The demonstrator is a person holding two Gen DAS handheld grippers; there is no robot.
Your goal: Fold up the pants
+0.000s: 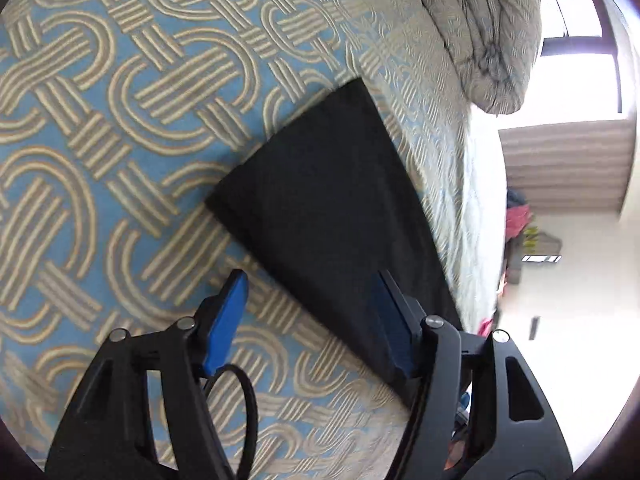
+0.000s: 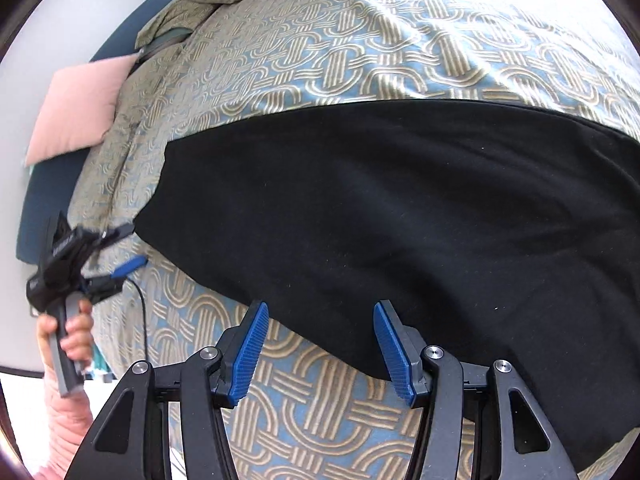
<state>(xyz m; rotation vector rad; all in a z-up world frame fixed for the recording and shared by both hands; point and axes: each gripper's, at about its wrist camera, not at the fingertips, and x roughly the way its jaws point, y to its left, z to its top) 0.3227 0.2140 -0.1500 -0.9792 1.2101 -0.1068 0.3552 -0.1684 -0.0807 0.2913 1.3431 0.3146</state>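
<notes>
While pants (image 2: 400, 208) lie flat on bedspread (image 2: 320, 40) — both grippers' jaws released.

Bright daylight, blown-out window (image 1: 576, 24), fisheye-curved dark edges, slight blur.

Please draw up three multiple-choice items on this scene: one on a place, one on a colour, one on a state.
1. Where do the pants lie?
A. On the patterned bedspread
B. On a chair
C. On the floor

2. What colour are the pants?
A. Red
B. Black
C. White

3. How is the right hand-held gripper?
A. Shut on the pants
B. Shut on a pillow
C. Open

Answers: 1 A, the bedspread shows around them; 2 B, the cloth is plain black; 3 C, its blue fingers stand apart, holding nothing.
</notes>
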